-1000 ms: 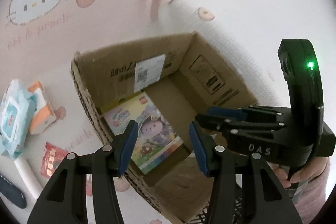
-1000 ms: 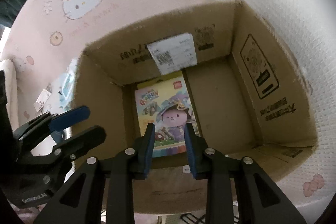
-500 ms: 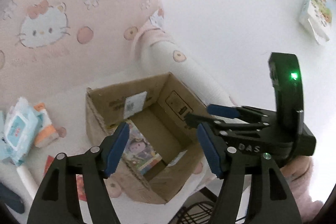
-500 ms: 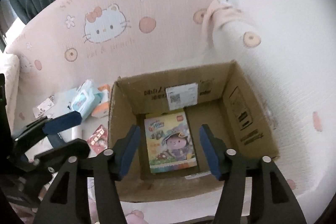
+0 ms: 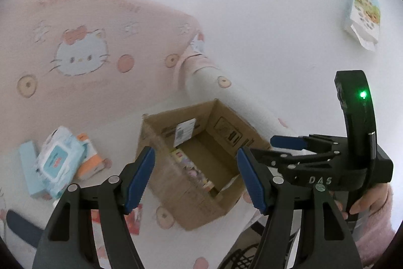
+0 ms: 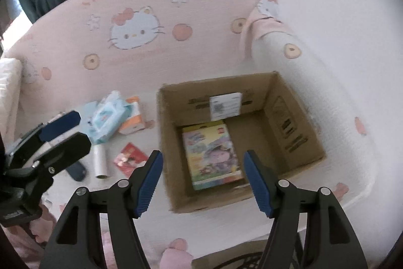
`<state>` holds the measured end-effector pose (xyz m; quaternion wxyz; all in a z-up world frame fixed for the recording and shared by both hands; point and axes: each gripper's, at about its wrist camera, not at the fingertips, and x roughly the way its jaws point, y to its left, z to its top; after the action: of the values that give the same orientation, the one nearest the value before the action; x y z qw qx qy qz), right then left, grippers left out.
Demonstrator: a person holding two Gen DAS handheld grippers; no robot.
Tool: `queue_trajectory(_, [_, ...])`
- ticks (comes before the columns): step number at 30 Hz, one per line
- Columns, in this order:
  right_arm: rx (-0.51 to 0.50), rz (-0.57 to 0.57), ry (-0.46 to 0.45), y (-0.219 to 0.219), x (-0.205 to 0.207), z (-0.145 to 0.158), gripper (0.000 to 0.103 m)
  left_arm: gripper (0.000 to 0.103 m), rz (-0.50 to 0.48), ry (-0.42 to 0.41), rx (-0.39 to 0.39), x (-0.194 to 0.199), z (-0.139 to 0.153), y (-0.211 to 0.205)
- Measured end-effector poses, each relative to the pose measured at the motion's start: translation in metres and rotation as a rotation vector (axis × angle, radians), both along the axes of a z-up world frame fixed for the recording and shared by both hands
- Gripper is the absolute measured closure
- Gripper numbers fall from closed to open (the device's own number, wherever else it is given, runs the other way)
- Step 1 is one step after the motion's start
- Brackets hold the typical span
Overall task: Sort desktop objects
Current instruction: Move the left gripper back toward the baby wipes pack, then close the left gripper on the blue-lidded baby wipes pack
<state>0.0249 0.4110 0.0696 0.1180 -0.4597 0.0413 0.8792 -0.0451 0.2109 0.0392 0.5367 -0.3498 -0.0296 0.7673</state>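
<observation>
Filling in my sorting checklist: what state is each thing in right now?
Cardboard box: open on top, upright.
Toy box: lying flat inside the cardboard box.
Wipes pack: outside, lid closed.
Red packet: outside, lying flat.
Left tool: open, empty.
Right tool: opening, empty.

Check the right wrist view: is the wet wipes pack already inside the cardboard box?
No, the wet wipes pack lies outside on the surface, left of the cardboard box, which holds only a colourful toy box.
</observation>
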Motion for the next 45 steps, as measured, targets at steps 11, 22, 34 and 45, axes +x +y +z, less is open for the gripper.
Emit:
queue_trajectory(11, [-0.028, 0.163, 0.006, -0.071, -0.028, -0.016, 0.037, 0.031, 0.196, 0.017, -0.053, -0.042, -0.025, -0.088])
queue_trajectory(22, [-0.085, 0.306, -0.062, -0.119, -0.090, -0.070, 0.036, 0.031, 0.267, -0.006, -0.151, -0.090, -0.070, -0.110])
queue_trajectory(34, [-0.262, 0.253, -0.158, -0.111, -0.157, -0.164, 0.036, 0.031, 0.431, -0.296, -0.215, -0.170, -0.177, -0.096])
queue_trajectory(45, [-0.449, 0.175, -0.104, -0.102, -0.204, -0.221, 0.036, 0.032, 0.549, -0.370, -0.171, -0.213, -0.216, -0.112])
